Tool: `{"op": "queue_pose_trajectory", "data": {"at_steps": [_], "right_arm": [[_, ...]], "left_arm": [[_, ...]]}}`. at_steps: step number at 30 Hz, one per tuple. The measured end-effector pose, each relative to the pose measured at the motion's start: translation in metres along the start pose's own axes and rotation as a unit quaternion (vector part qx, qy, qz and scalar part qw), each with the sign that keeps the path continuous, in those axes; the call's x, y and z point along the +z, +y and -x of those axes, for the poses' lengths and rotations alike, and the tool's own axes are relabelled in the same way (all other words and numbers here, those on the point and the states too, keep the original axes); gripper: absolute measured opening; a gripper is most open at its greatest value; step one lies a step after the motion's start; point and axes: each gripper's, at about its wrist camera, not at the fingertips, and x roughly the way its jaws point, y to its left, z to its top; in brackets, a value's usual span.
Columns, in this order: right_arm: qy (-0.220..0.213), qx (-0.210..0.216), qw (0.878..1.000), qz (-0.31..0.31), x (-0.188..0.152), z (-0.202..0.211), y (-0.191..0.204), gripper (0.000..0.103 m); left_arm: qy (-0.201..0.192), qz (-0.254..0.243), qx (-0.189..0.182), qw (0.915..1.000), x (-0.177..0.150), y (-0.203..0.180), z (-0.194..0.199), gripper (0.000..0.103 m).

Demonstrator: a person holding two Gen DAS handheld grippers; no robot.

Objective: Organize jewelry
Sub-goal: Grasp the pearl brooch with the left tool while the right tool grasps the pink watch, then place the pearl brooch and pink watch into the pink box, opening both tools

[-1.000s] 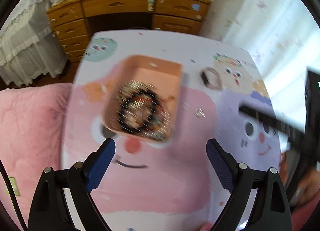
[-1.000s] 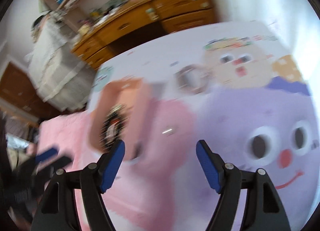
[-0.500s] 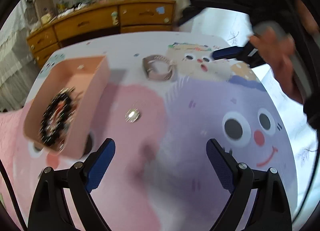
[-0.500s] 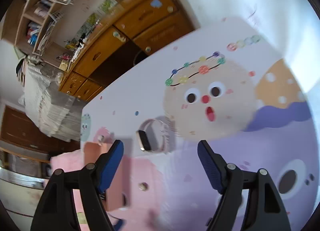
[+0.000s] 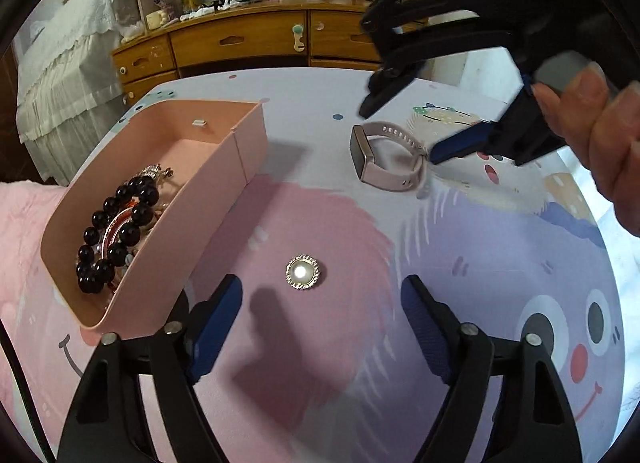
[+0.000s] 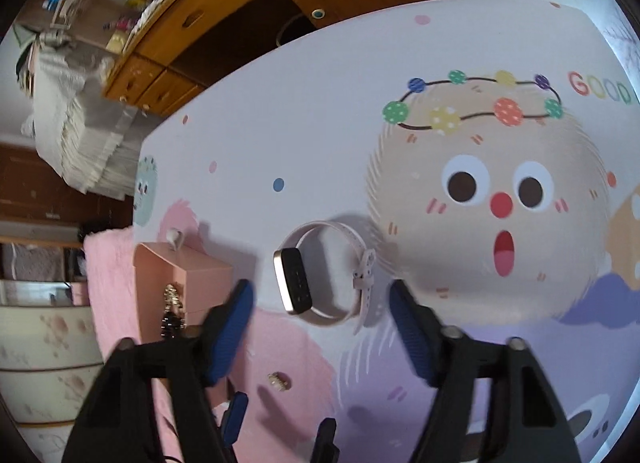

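While both tools gape, the right tool (image 6: 320, 299) flanks the watch (image 6: 320, 275).

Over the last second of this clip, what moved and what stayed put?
Both grippers moved in. The left gripper swung from the pink box to frame the pearl brooch; the right gripper closed in on the pink watch. Both stayed open, gripping nothing. Box, black bead bracelet, watch and brooch show no shift on the table.

Both tongs spread wide, gripping nothing: left tongs (image 5: 320, 299) low and level, right tongs (image 6: 320, 303) angled downward, held by a bare hand (image 5: 596, 135).
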Motion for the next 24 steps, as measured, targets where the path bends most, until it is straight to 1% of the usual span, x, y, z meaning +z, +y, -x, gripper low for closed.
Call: {"op": "queue_pose_trajectory", "data": {"at_steps": [1, 2, 3, 4, 5, 8, 10, 11, 14, 16, 18, 20, 21, 22, 23, 24], "right_arm": [[0.001, 0.003, 1.0, 0.007, 0.001, -0.003, 0.002, 0.057], [0.002, 0.002, 1.0, 0.011, 0.001, -0.004, 0.003, 0.053], [0.006, 0.0, 1.0, 0.017, 0.003, -0.007, 0.004, 0.049], [0.008, -0.003, 1.0, 0.022, 0.004, -0.008, 0.005, 0.044], [0.009, -0.002, 1.0, 0.029, 0.004, -0.009, 0.007, 0.04], [0.017, 0.002, 0.999, 0.038, 0.004, -0.013, 0.012, 0.038], [0.018, 0.0, 0.998, 0.052, 0.003, -0.013, 0.016, 0.038], [0.017, -0.001, 0.998, 0.058, 0.003, -0.012, 0.018, 0.038], [0.021, -0.005, 0.997, 0.072, 0.004, -0.014, 0.023, 0.038], [0.024, -0.019, 0.997, 0.074, 0.006, -0.017, 0.024, 0.038], [0.026, -0.031, 0.996, 0.075, 0.006, -0.021, 0.022, 0.038], [0.027, -0.033, 0.997, 0.07, 0.007, -0.022, 0.02, 0.038], [0.026, -0.034, 0.997, 0.068, 0.006, -0.023, 0.019, 0.036], [0.022, -0.036, 0.997, 0.069, 0.006, -0.023, 0.018, 0.029], [0.021, -0.039, 0.997, 0.068, 0.007, -0.024, 0.017, 0.019], [0.021, -0.042, 0.997, 0.068, 0.006, -0.025, 0.016, 0.014]], "left_arm": [[-0.002, -0.005, 0.006, 1.0, 0.0, -0.003, -0.001, 0.067], [-0.002, -0.009, 0.01, 0.9999, 0.001, -0.005, -0.003, 0.065], [-0.002, -0.013, 0.01, 0.9999, -0.001, -0.005, -0.002, 0.061], [-0.003, -0.019, 0.011, 0.9998, -0.001, -0.007, -0.003, 0.058], [-0.004, -0.023, 0.014, 0.9996, -0.001, -0.008, -0.003, 0.058], [-0.005, -0.016, 0.012, 0.9998, 0.0, -0.006, -0.004, 0.054], [-0.003, -0.01, 0.003, 0.9999, 0.001, -0.004, -0.004, 0.043], [-0.002, -0.007, -0.007, 1.0, 0.002, -0.003, -0.004, 0.041], [-0.001, 0.0, -0.007, 1.0, 0.005, 0.003, -0.006, 0.029], [0.0, 0.008, -0.005, 1.0, 0.006, 0.009, -0.006, 0.017], [0.0, 0.017, -0.014, 0.9998, 0.008, 0.014, -0.008, 0.016], [-0.001, 0.023, -0.024, 0.9995, 0.008, 0.019, -0.009, 0.016], [-0.002, 0.022, -0.026, 0.9994, 0.008, 0.019, -0.008, 0.016], [-0.003, 0.018, -0.027, 0.9995, 0.008, 0.019, -0.008, 0.016], [-0.004, 0.016, -0.028, 0.9995, 0.007, 0.019, -0.008, 0.016], [-0.004, 0.014, -0.029, 0.9995, 0.007, 0.019, -0.008, 0.016]]}}
